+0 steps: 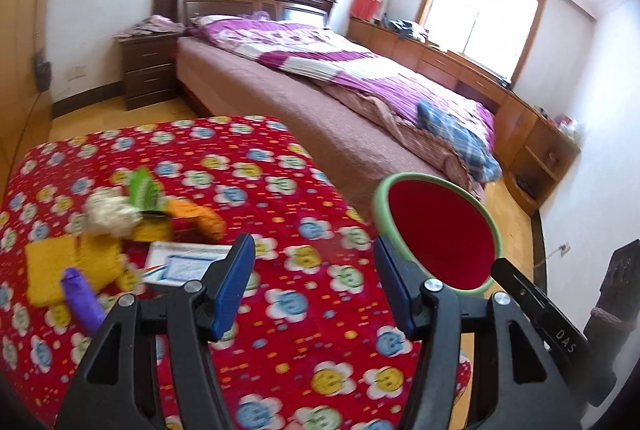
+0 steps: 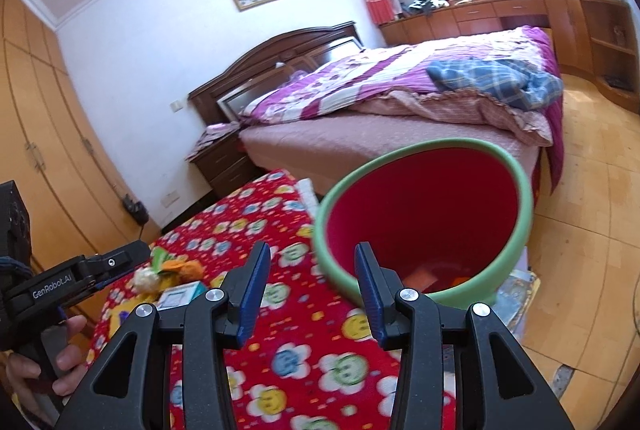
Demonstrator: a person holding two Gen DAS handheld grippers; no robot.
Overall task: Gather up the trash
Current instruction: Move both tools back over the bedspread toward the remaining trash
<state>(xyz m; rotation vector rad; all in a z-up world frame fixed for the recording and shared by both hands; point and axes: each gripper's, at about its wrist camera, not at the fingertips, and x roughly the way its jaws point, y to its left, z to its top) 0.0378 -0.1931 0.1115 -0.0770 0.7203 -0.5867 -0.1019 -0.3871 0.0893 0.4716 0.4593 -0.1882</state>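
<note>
Left gripper [image 1: 314, 284]: your fingers apart, nothing between.
Right gripper [image 2: 311, 288]: parted, empty.
Bin [image 2: 516, 230]: green-rimmed, at the red cloth's [image 1: 280, 330] right edge.
Trash pile [image 1: 120, 230]: left on the cloth, blurred, perhaps wrappers.
Room: bare cloth ahead of both grippers.

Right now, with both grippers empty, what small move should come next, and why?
Probably swing the left gripper toward the pile of litter: a crumpled white paper ball, a purple wrapper and a small white-and-blue carton. All lie on the red flowered cloth, while the green-rimmed red bucket waits beside the right gripper.
</note>
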